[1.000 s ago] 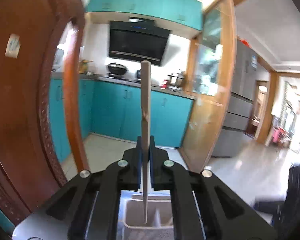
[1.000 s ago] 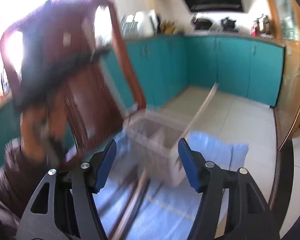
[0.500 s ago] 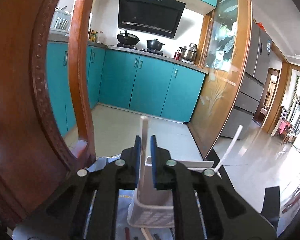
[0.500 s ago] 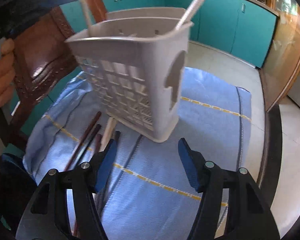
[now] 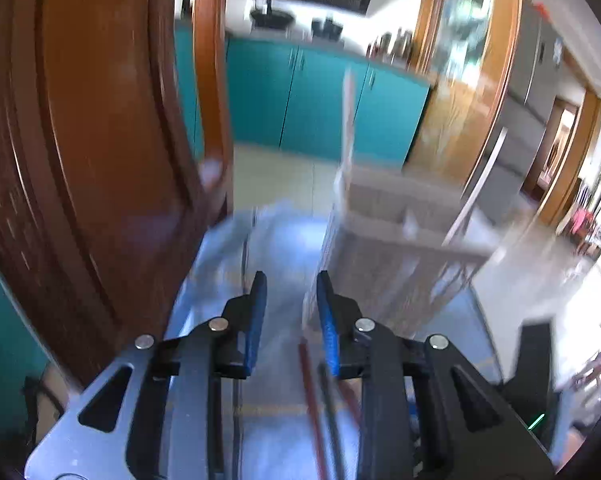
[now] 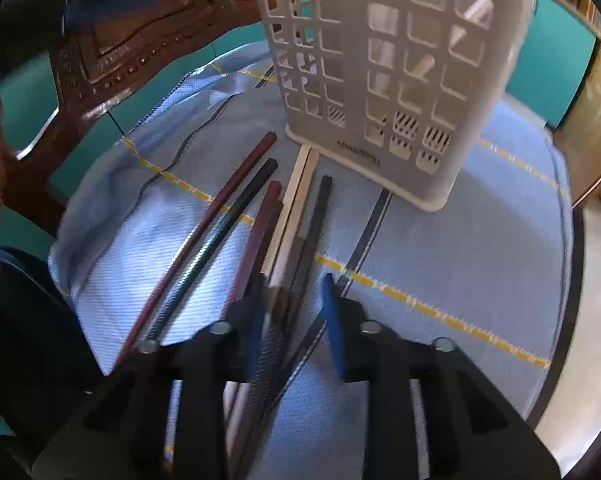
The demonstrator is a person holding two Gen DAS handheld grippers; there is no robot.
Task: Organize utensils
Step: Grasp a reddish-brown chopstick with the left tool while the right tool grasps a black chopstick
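A: Two pale chopsticks (image 5: 347, 128) stand in the white slotted basket (image 5: 396, 256), right of centre in the left wrist view; one rises at its left corner, the other (image 5: 480, 184) leans out toward the right edge.

B: And the left gripper (image 5: 288, 316)?

A: Its jaws stand apart at the bottom centre with nothing between the blue pads (image 5: 256, 320). Blur softens everything there, but red and dark sticks show on the cloth just under it.

B: The right view is sharper?

A: Yes. The basket (image 6: 384, 60) fills the upper centre, resting on a blue cloth (image 6: 460, 248) with yellow stripes. Loose chopsticks (image 6: 220, 216) lie fanned from the middle toward the lower left: reddish-brown ones, black ones, and a pale one (image 6: 296, 200) whose far end reaches the basket's base.

B: The right gripper (image 6: 292, 320)?

A: Spread open, low over the near ends of the pile. A couple of sticks lie between its fingers, though I cannot tell if the pads touch them. A carved wooden chair back (image 6: 112, 40) sits at the upper left.
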